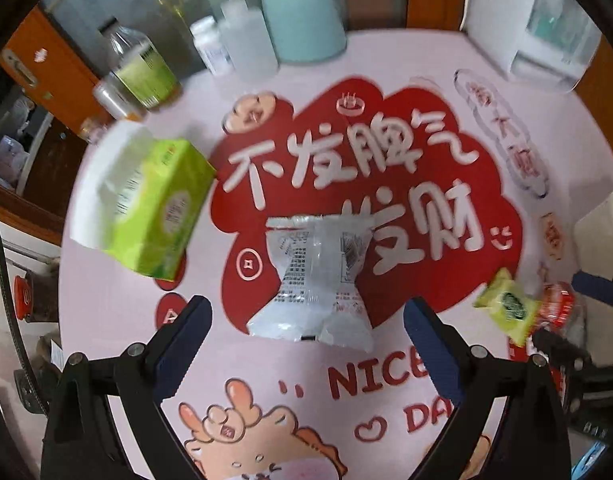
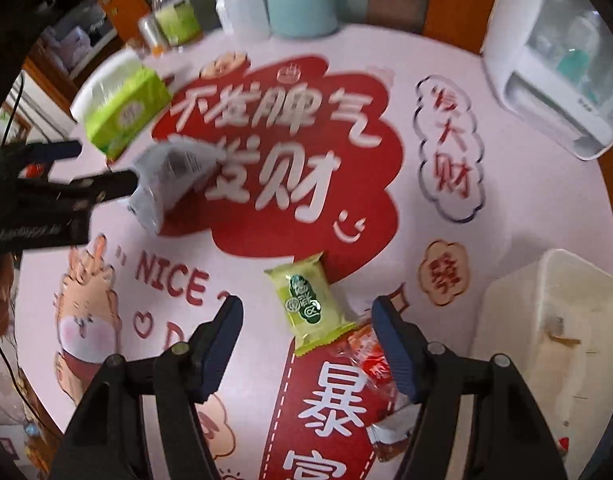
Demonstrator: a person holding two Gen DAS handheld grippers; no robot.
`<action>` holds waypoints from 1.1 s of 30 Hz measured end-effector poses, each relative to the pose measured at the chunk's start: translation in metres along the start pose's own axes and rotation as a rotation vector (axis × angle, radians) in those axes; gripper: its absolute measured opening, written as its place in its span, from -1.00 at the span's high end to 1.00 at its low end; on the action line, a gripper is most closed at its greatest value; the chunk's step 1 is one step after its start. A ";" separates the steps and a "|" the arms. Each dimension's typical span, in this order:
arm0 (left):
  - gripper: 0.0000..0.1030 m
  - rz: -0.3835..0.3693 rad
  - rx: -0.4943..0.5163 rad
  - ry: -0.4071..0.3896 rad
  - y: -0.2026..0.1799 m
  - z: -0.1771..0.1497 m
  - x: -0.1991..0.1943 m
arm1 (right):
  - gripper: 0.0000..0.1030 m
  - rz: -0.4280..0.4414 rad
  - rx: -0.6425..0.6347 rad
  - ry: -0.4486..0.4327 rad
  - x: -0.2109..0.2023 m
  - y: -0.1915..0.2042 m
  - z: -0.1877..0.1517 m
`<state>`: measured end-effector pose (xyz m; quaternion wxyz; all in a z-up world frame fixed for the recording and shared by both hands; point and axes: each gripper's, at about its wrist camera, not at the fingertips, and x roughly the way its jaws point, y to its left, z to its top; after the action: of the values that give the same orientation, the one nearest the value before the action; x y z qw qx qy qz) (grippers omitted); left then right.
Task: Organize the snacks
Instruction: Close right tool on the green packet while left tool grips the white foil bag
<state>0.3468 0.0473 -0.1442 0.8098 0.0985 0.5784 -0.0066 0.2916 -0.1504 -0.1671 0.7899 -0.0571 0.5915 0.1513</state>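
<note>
A clear white snack packet (image 1: 318, 280) lies on the pink printed tablecloth (image 1: 386, 60). My left gripper (image 1: 306, 312) hangs over its near end, open, with a finger on each side and neither pad touching. In the right wrist view a green snack packet (image 2: 308, 304) lies between the fingers of my right gripper (image 2: 306, 308), which is open. A red snack packet (image 2: 372, 360) lies beside it, partly under the right finger. The left gripper (image 2: 102, 168) shows at the left, next to the clear packet (image 2: 170, 180). A white bin (image 2: 566, 320) stands at the right.
A green tissue pack (image 1: 154, 208) lies at the left of the table. At the back stand a teal canister (image 1: 306, 20), a green-labelled bottle (image 1: 142, 64) and white bottles (image 1: 246, 36). A white appliance (image 2: 554, 72) sits at the back right.
</note>
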 end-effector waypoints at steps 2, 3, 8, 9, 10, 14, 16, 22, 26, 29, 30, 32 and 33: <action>-0.87 0.001 -0.005 0.020 -0.001 0.003 0.017 | -0.31 -0.019 -0.026 0.030 0.015 0.003 -0.001; -0.87 -0.002 -0.005 0.025 -0.001 0.005 0.022 | -0.31 -0.026 -0.036 0.044 0.020 0.005 -0.001; -0.87 -0.006 -0.011 0.068 0.005 0.008 0.049 | -0.26 -0.058 -0.060 0.100 0.047 0.006 0.001; -0.87 -0.008 -0.014 0.076 0.006 0.008 0.053 | -0.19 -0.050 -0.056 0.109 0.051 0.005 0.002; -0.87 -0.008 -0.018 0.088 0.007 0.007 0.059 | 0.03 -0.044 -0.055 0.120 0.054 0.004 0.003; -0.87 -0.022 -0.026 0.118 0.013 0.006 0.078 | 0.21 -0.057 -0.100 0.122 0.059 0.011 0.006; -0.77 -0.038 -0.030 0.136 0.013 0.005 0.086 | 0.23 -0.072 -0.119 0.116 0.059 0.015 0.006; -0.57 -0.049 -0.048 0.121 0.016 0.004 0.087 | 0.23 -0.064 -0.125 0.103 0.056 0.027 0.000; -0.17 -0.050 -0.064 0.110 0.019 -0.003 0.080 | 0.24 -0.041 -0.112 0.103 0.055 0.041 -0.011; 0.24 -0.048 -0.056 0.107 0.016 -0.016 0.069 | 0.24 -0.004 -0.107 0.105 0.052 0.051 -0.021; 0.24 -0.050 -0.060 0.108 0.016 -0.020 0.067 | 0.24 0.004 -0.107 0.103 0.049 0.055 -0.026; 0.24 -0.056 -0.064 0.105 0.014 -0.030 0.060 | 0.24 0.019 -0.106 0.096 0.044 0.061 -0.034; 0.25 -0.055 -0.067 0.104 0.013 -0.037 0.056 | 0.24 0.030 -0.102 0.090 0.039 0.064 -0.041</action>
<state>0.3326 0.0717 -0.2063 0.7809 0.0556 0.6221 -0.0045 0.2449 -0.0939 -0.2109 0.7563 -0.0951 0.6187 0.1903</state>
